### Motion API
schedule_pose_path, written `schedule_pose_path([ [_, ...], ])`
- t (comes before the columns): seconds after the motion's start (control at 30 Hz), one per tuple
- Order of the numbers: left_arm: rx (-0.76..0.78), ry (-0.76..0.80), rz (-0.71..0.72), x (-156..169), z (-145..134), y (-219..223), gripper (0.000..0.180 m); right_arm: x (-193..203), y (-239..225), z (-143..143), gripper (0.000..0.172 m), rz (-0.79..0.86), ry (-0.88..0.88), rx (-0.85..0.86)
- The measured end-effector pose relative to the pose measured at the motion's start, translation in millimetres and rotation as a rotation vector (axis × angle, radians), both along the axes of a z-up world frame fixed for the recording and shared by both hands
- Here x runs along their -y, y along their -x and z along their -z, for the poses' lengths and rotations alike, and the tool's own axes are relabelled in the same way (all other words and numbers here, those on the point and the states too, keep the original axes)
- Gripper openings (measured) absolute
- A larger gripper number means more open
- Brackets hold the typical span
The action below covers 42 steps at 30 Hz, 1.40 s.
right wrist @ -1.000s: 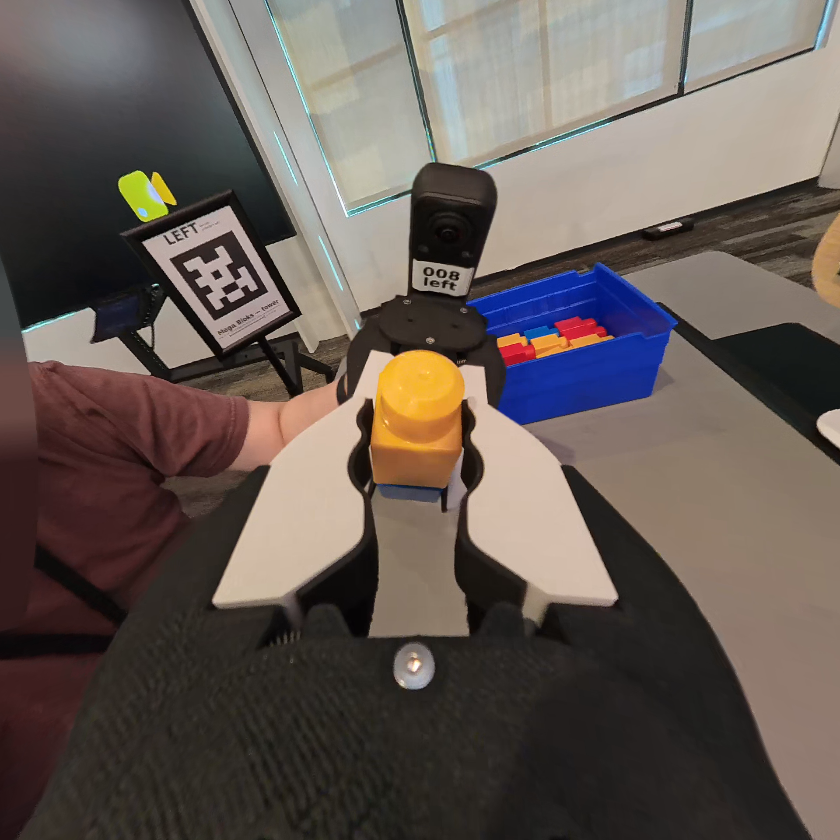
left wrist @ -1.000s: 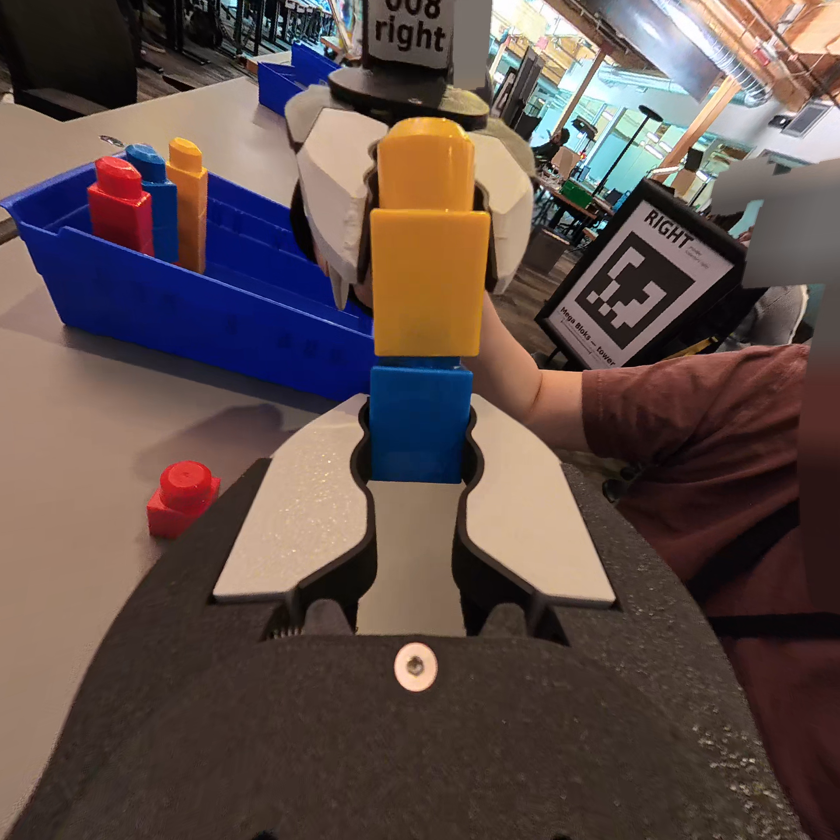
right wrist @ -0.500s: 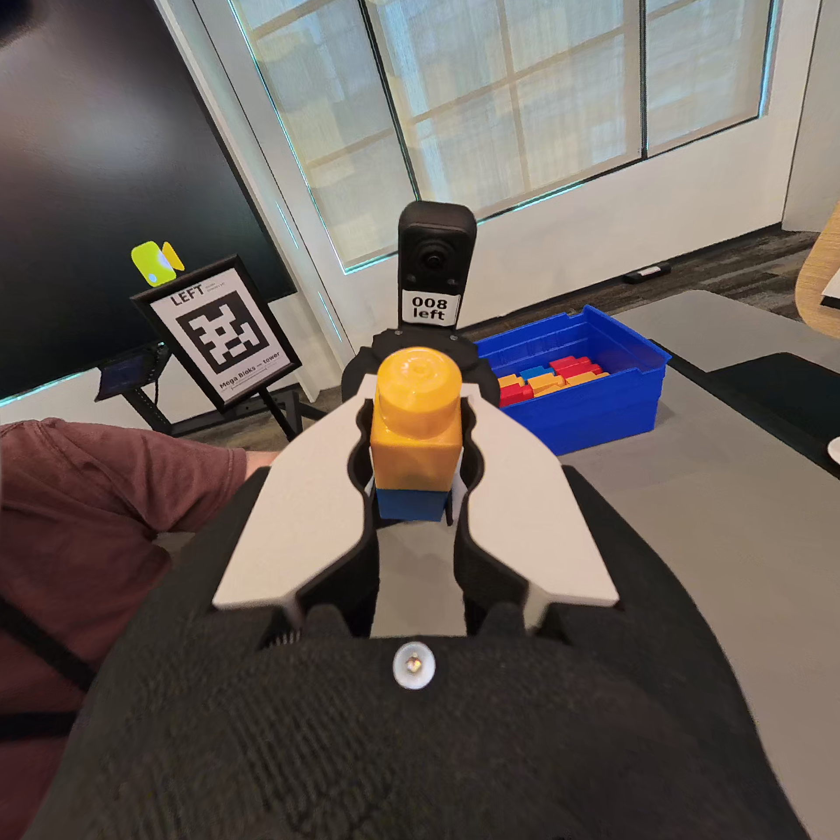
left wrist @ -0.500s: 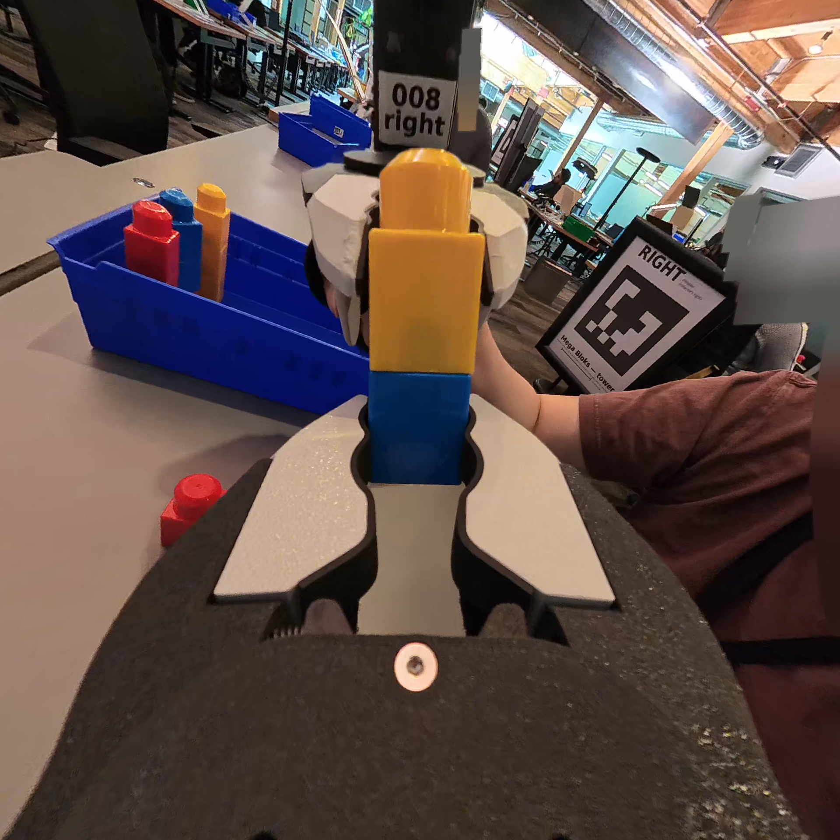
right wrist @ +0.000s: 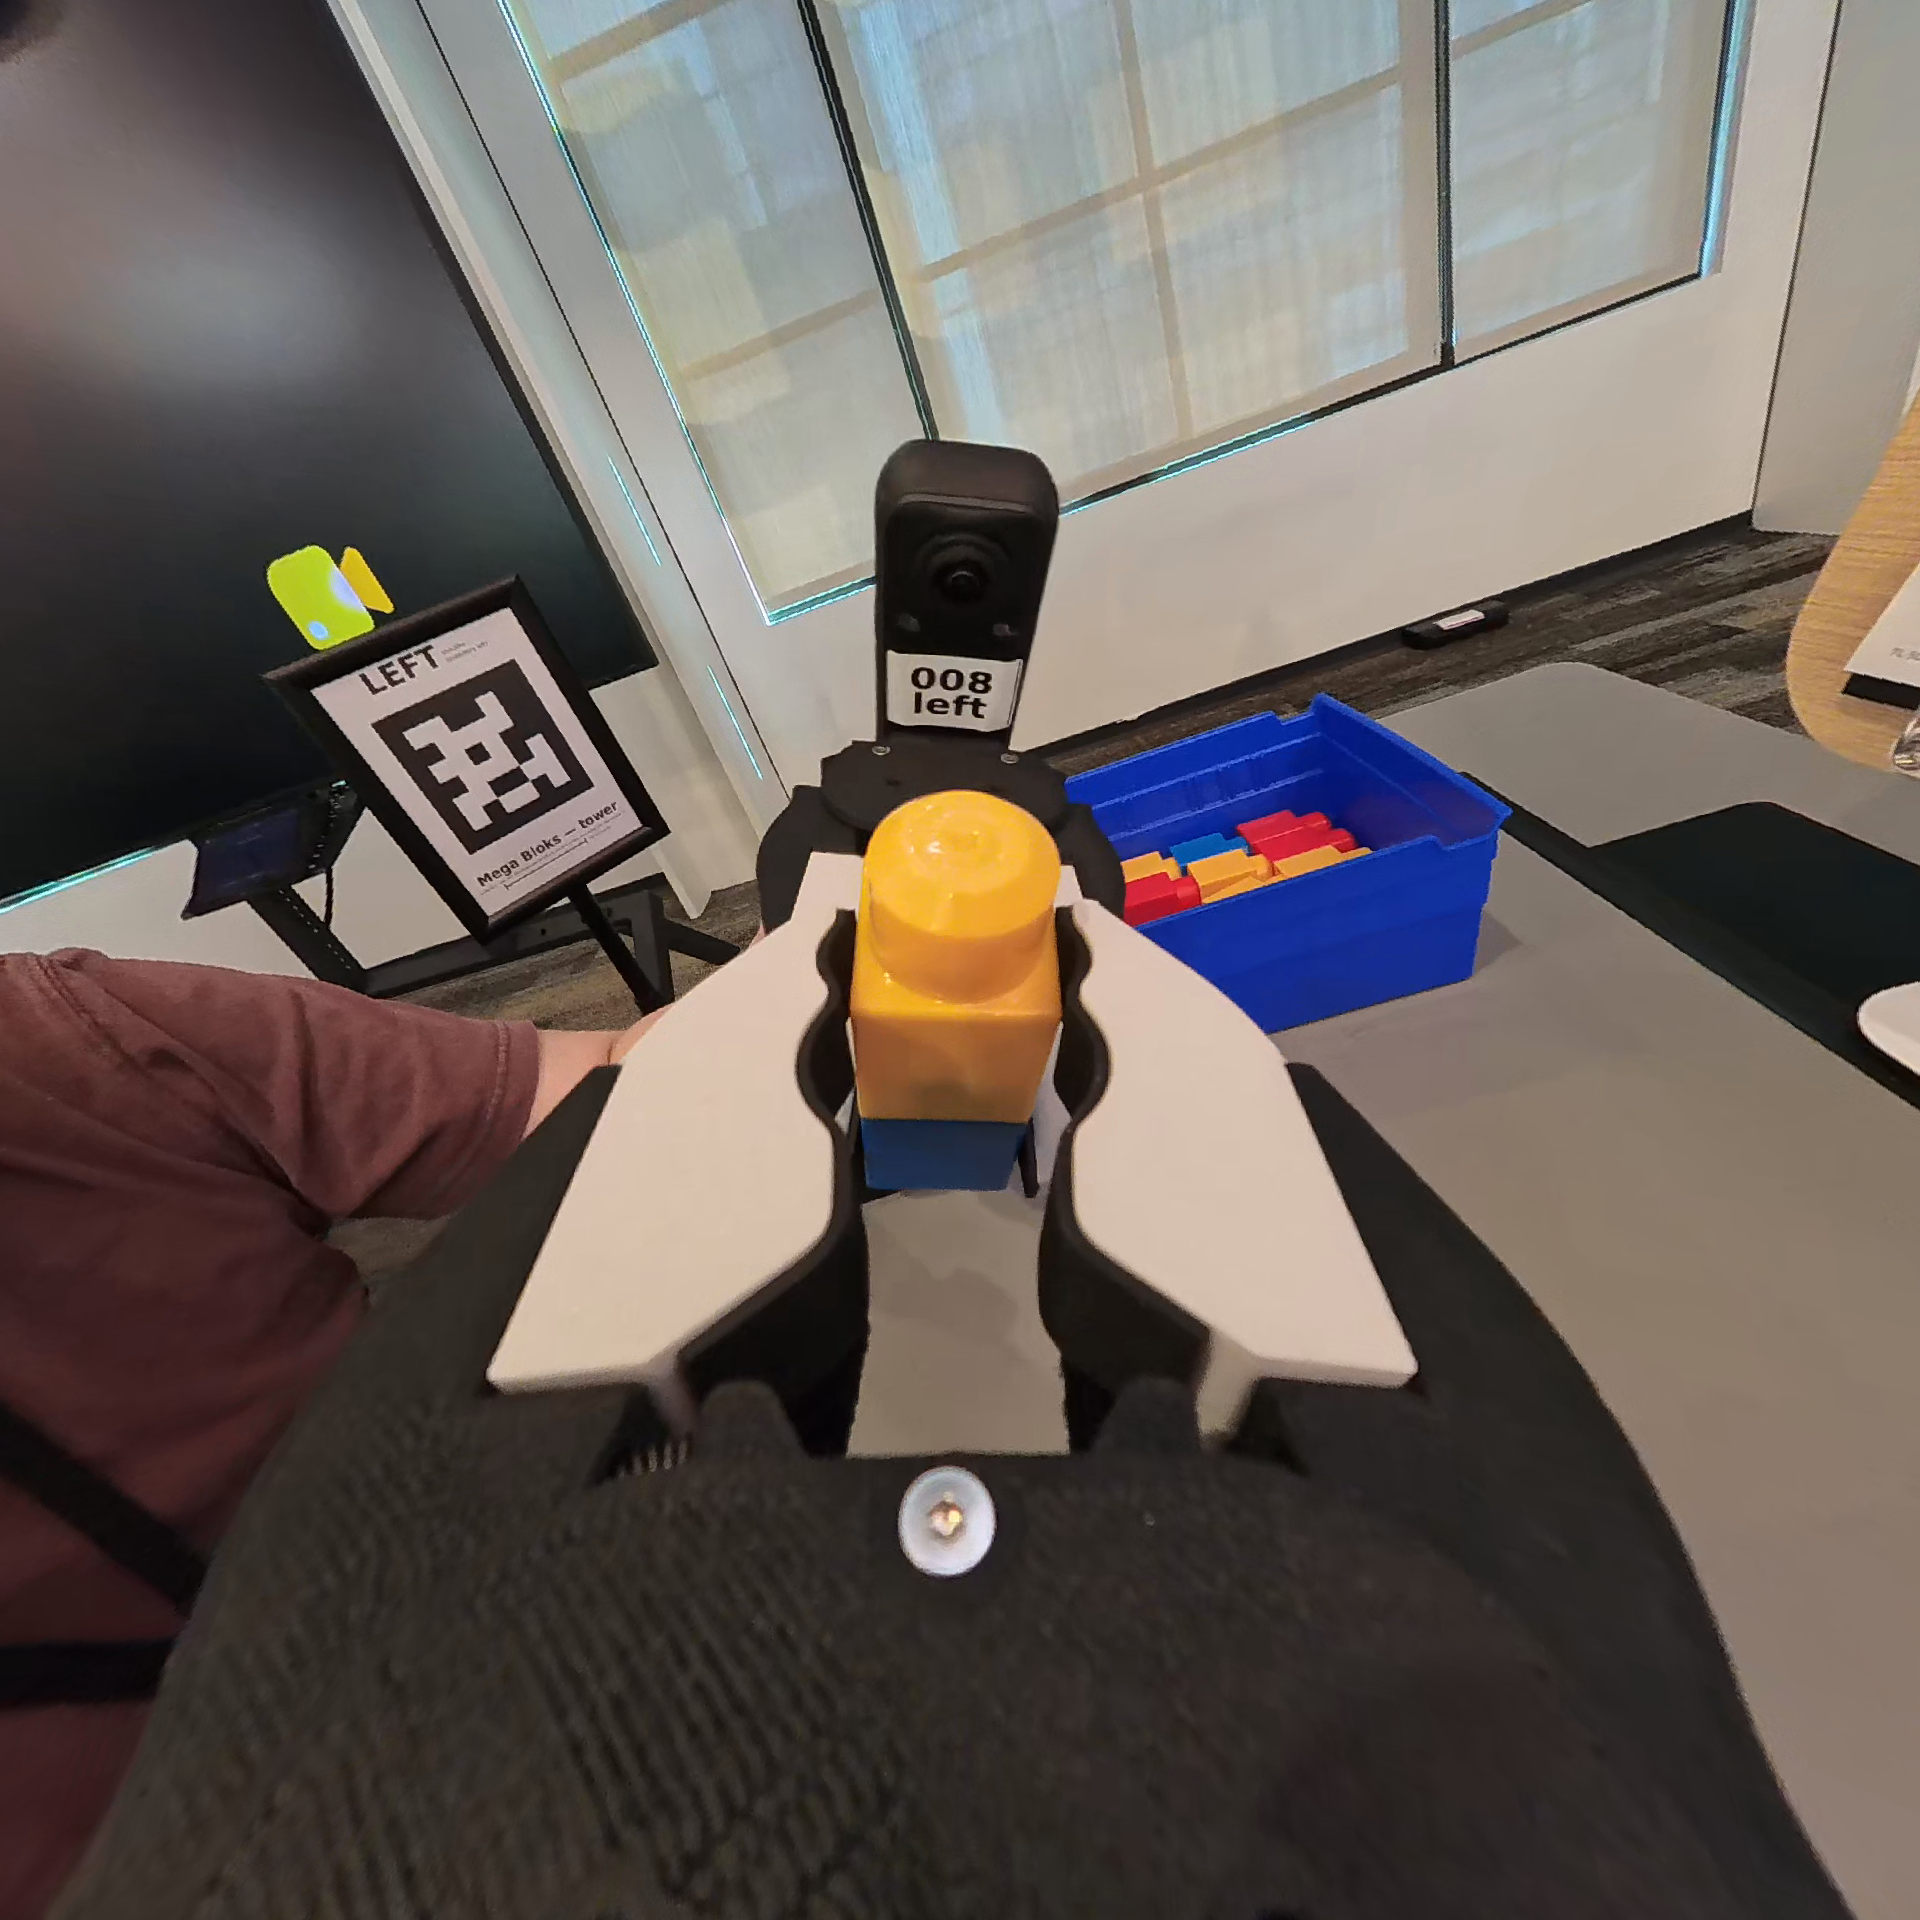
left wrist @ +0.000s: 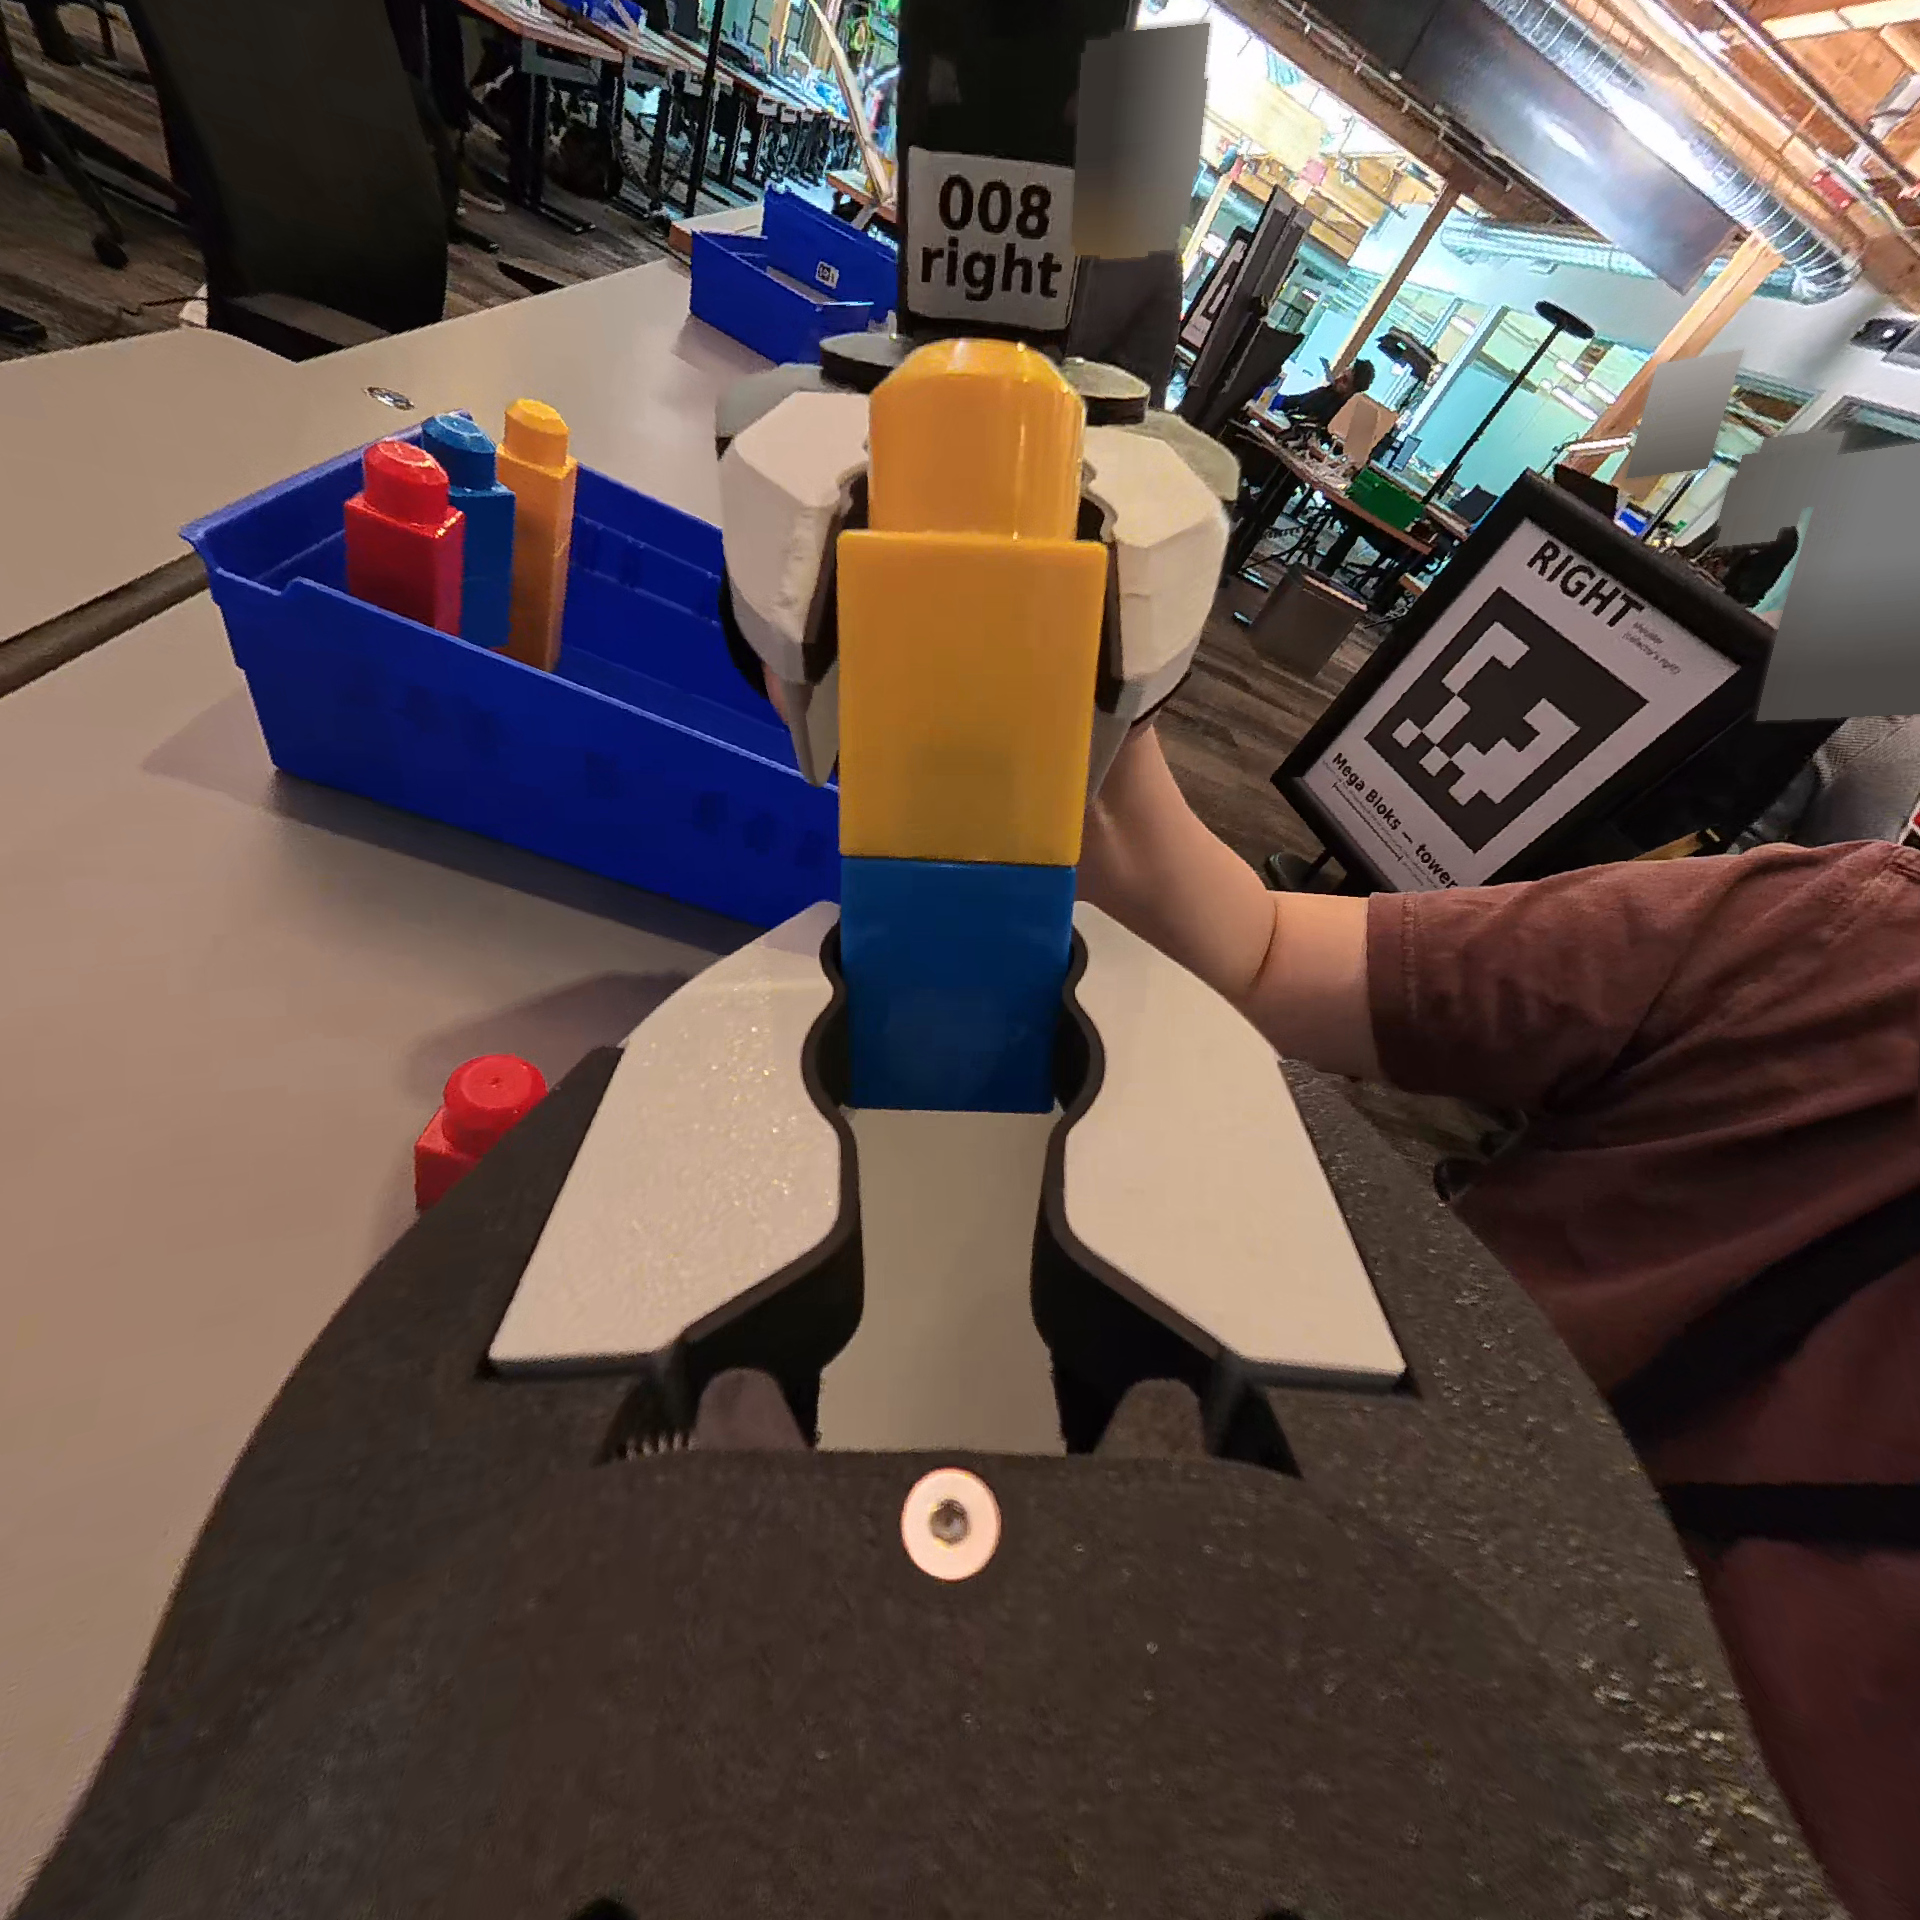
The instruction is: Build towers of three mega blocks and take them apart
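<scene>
Left gripper (left wrist: 956, 997) clamps the blue block (left wrist: 951, 987); right gripper (right wrist: 956, 997) clamps the yellow block (right wrist: 951, 1029), apparently joining the 2.

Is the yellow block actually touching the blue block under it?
Touching: in the left wrist view the yellow block sits flush on the blue block, no gap showing.

Grey table (right wrist: 1558, 1195), large windows (right wrist: 1143, 260)
</scene>
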<state>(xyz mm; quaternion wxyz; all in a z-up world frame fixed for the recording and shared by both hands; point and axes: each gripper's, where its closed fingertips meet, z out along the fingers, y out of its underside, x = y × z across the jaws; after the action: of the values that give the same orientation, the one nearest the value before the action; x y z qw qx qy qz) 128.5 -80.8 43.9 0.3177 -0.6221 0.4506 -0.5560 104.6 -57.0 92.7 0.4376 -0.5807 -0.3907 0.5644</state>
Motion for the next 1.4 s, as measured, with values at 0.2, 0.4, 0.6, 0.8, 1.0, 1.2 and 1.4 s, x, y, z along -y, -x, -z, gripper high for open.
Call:
schedule_pose_path([
  [0.2,-0.052,-0.014,0.03,3.7,8.7,-1.8,0.035,3.4,3.4,6.0,0.038,-0.024,-0.016,0.035],
  [0.4,-0.059,-0.017,0.066,8.9,12.9,-5.7,0.035,7.1,5.6,8.7,0.038,-0.039,-0.026,0.057],
  [0.6,-0.071,-0.03,0.072,9.8,13.8,-4.2,0.035,8.6,6.2,9.4,0.038,-0.043,-0.027,0.068],
  [0.8,-0.068,-0.004,0.053,6.6,16.0,-5.8,0.037,7.7,5.6,14.5,0.037,-0.035,-0.042,0.111],
  [1.0,-0.051,0.0,0.06,5.3,14.7,-4.5,0.037,7.9,8.3,18.3,0.037,-0.043,-0.032,0.127],
  [1.2,-0.032,0.04,0.052,4.6,12.3,-4.1,0.037,6.7,8.2,16.2,0.037,-0.037,-0.027,0.111],
  [1.4,-0.104,0.084,0.07,4.8,26.3,-2.8,0.04,3.0,8.6,20.3,0.037,-0.027,-0.02,0.117],
])
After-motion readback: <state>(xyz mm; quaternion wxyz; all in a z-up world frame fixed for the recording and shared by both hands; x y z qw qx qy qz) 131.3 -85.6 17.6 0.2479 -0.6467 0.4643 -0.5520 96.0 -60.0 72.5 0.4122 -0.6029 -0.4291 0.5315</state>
